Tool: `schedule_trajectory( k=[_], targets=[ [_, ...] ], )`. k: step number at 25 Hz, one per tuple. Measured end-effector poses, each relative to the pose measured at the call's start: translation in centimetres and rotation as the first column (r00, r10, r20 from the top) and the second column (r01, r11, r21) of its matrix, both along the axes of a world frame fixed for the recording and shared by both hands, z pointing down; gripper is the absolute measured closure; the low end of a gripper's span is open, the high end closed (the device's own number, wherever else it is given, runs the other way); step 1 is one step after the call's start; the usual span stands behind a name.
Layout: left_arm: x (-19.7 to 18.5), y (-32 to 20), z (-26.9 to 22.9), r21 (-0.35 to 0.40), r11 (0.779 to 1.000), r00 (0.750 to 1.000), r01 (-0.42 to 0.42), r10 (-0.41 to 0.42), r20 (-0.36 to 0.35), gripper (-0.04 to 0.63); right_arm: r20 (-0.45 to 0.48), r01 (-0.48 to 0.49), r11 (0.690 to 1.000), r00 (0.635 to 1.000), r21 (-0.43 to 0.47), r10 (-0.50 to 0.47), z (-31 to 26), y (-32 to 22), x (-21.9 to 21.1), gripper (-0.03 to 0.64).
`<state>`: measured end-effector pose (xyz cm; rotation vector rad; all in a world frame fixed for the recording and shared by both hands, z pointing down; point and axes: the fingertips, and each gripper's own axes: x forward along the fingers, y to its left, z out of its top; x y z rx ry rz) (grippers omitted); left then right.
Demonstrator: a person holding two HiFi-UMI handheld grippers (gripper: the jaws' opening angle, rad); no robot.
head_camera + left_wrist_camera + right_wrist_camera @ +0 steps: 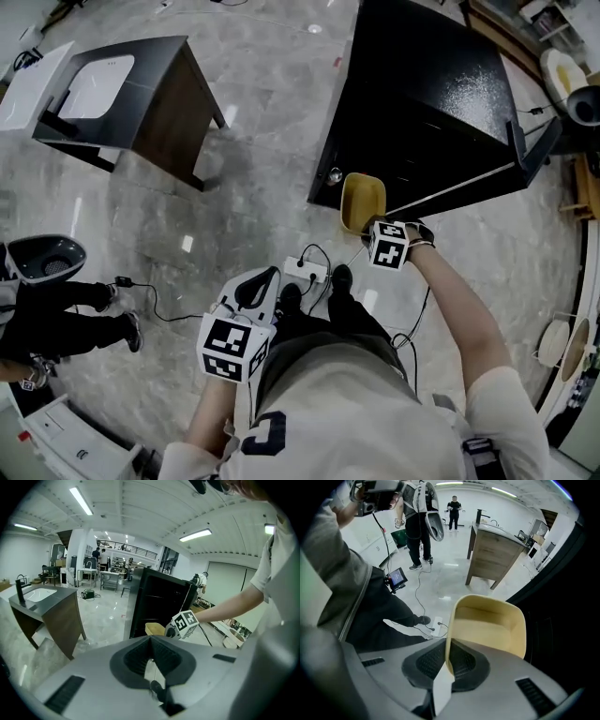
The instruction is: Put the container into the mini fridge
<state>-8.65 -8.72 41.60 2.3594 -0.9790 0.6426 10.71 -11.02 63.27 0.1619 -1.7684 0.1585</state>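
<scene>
A yellow open container (363,201) hangs just in front of the black mini fridge (422,103), low at its near left corner. My right gripper (372,226) is shut on the container's near rim. In the right gripper view the rim (448,634) is pinched between the jaws of this gripper (447,645), and the tub tilts away, empty inside. The fridge's dark front (565,620) fills the right side. My left gripper (257,287) is held close to my body, shut with nothing in it; its view shows the container (154,629) and fridge (159,599) ahead.
A dark wooden sink cabinet (131,103) stands at the far left. A white power strip (307,270) with cables lies on the marble floor by my feet. Another person (66,309) stands at the left. Shelves and round white items (562,342) line the right edge.
</scene>
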Motion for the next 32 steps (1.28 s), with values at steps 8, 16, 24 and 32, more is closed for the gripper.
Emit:
schedule_trajectory(
  k=[8, 16, 24, 32],
  targets=[
    [2.9, -0.5, 1.3, -0.069, 0.994, 0.996, 0.081, -0.079, 0.036, 0.54, -0.021, 0.064, 0.997, 0.998, 0.037, -0.063, 3.0, -6.3, 3.1, 0.581],
    [4.1, -0.1, 3.0, -0.125, 0.981, 0.988, 0.147, -0.139, 0.07, 0.54, 0.0, 0.079, 0.997, 0.997, 0.008, -0.079, 5.8, -9.5, 3.6, 0.581],
    [4.4, -0.1, 4.8, -0.163, 0.974, 0.986, 0.156, -0.145, 0.081, 0.54, 0.016, 0.085, 0.996, 0.996, 0.036, -0.086, 8.0, -10.1, 2.5, 0.581],
    [4.1, 0.0, 5.4, -0.185, 0.971, 0.987, 0.154, -0.14, 0.084, 0.54, -0.037, 0.051, 0.991, 0.998, 0.12, -0.047, 9.1, -13.6, 3.9, 0.581]
  ],
)
